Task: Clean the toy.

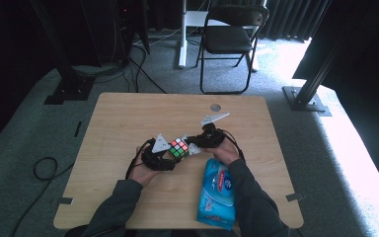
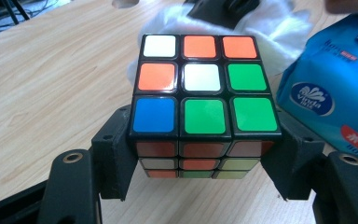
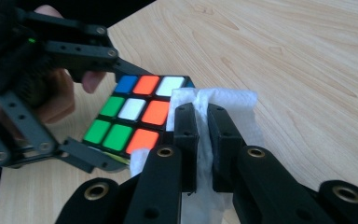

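Note:
A scrambled puzzle cube (image 1: pixel 179 148) (image 2: pixel 204 95) (image 3: pixel 137 114) is held just above the wooden table (image 1: pixel 128 123), with my left gripper (image 1: pixel 170 157) (image 2: pixel 205 156) shut on its two sides. Its top face shows white, orange, green and blue tiles. My right gripper (image 1: pixel 193 147) (image 3: pixel 203 140) is shut on a white wet wipe (image 3: pixel 223 105) (image 2: pixel 279 23) (image 1: pixel 194 148), which rests against the cube's edge on the right-hand side. In the right gripper view the left gripper's black jaws and a hand sit behind the cube.
A blue pack of wet wipes (image 1: pixel 217 193) (image 2: pixel 328 88) lies on the table near its front edge, under the right forearm. A round hole (image 1: pixel 215 107) marks the tabletop at the back. A black folding chair (image 1: pixel 229 39) stands beyond the table.

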Tool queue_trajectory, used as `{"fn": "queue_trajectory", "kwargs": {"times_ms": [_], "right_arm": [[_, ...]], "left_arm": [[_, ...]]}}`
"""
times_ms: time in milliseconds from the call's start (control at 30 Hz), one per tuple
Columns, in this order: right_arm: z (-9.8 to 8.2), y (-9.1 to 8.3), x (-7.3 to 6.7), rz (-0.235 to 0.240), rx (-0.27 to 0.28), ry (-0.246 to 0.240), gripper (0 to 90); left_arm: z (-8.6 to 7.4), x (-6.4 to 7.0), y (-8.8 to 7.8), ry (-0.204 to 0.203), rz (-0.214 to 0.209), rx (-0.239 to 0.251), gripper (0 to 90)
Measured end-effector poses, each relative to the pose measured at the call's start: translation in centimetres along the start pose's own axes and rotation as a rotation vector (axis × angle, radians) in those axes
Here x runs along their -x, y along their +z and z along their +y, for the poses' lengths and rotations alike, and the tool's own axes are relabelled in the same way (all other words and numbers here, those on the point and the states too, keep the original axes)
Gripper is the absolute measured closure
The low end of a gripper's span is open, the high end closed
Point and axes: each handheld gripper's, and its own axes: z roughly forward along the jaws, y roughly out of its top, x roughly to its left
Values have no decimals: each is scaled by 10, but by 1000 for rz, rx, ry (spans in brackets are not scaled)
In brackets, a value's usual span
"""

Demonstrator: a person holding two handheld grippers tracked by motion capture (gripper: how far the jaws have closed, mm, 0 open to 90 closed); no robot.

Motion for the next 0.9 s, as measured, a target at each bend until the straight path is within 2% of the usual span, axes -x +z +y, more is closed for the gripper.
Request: {"fn": "queue_trajectory", "kwargs": {"times_ms": [200,467,900], "right_arm": [[1,-4,0,18,19,7,839],[0,-1,1,16,-2,5,839],[-4,7,3,-4,-52,10,840]], "left_arm": [[-2,-3,1,-13,14,-3,344],[2,-5,-5,-11,23,16,344],[10,-5,-15,-28,8,60,345]]}}
